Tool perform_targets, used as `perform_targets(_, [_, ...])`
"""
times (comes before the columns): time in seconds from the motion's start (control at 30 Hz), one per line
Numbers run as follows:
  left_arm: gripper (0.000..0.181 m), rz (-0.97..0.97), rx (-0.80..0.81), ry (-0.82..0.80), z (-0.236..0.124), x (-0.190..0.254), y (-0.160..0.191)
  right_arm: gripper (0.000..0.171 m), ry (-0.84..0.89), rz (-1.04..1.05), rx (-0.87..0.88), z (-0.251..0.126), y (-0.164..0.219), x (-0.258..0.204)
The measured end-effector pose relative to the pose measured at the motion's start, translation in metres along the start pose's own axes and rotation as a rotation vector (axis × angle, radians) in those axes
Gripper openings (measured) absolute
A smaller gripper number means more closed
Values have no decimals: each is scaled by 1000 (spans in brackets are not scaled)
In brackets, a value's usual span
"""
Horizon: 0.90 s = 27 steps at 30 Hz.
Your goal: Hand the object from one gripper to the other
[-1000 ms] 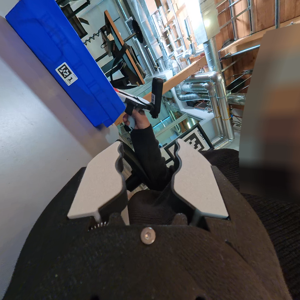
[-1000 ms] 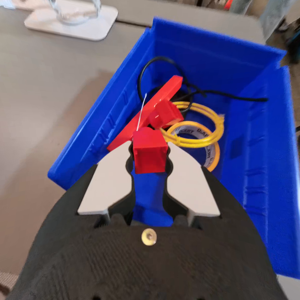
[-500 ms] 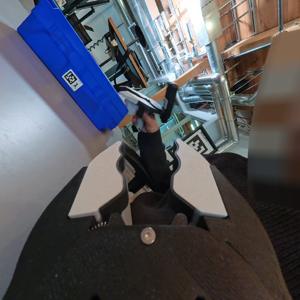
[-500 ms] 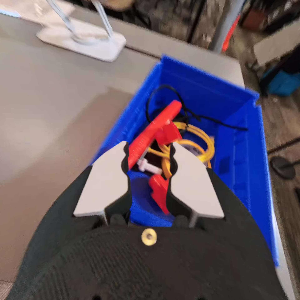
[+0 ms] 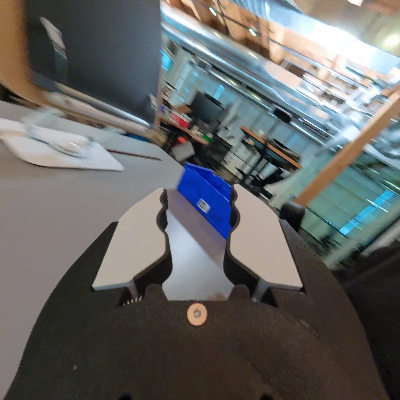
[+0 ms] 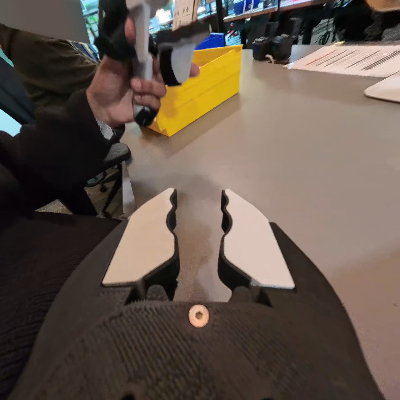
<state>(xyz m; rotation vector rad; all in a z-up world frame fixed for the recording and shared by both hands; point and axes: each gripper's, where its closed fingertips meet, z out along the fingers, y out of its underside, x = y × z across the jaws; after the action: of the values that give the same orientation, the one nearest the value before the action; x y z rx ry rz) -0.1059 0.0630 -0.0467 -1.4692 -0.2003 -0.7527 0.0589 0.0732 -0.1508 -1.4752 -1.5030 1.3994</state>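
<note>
My left gripper (image 5: 198,189) is open and empty in the left wrist view, low over the grey table (image 5: 65,205), and points at the blue bin (image 5: 201,201) by the table's far edge. My right gripper (image 6: 198,191) is open and empty above bare table (image 6: 281,151). In the right wrist view a hand (image 6: 121,91) holds the other gripper's handle at the upper left, blurred. What lies inside the blue bin is hidden.
A yellow bin (image 6: 205,82) stands on the table beyond the hand. A white base plate (image 5: 65,151) lies at the back left, also at the right edge of the right wrist view (image 6: 385,91). Papers (image 6: 346,58) lie far right. An office chair (image 6: 114,155) stands off the table's left edge.
The right gripper held a red block over the blue bin, opened, and the block dropped into the bin. The right view then swung away to the yellow bin. The left gripper swung round to face the blue bin.
</note>
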Motion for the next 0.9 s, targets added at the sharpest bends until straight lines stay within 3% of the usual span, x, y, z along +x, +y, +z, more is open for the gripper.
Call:
perform_targets(0.13, [44, 44, 87, -340, -77, -52, -49, 38, -6, 18, 36, 3, -4, 9])
perform_targets(0.17, [34, 35, 63, -402, -98, -63, -50, 37, -9, 41, 52, 3, -5, 13])
perform_targets(0.3, [34, -84, 15, -689, -180, -111, -37, 38, -68, 191, 64, 9, -1, 17])
perform_targets(0.43, [36, -180, -107, -918, -241, -141, -19, 38, -68, 177, 71, 13, -7, 27])
perform_targets(0.57, [29, -239, -276, -1040, -264, -157, 3, 35, -56, 107, 98, 15, -19, 36])
perform_targets(0.7, [32, -188, -345, -1157, -274, -165, -3, 36, -75, 99, 78, 18, -15, 37])
perform_targets(0.9, [36, -97, -659, -1318, -286, -187, 12, 37, -90, 138, 99, 13, -19, 42])
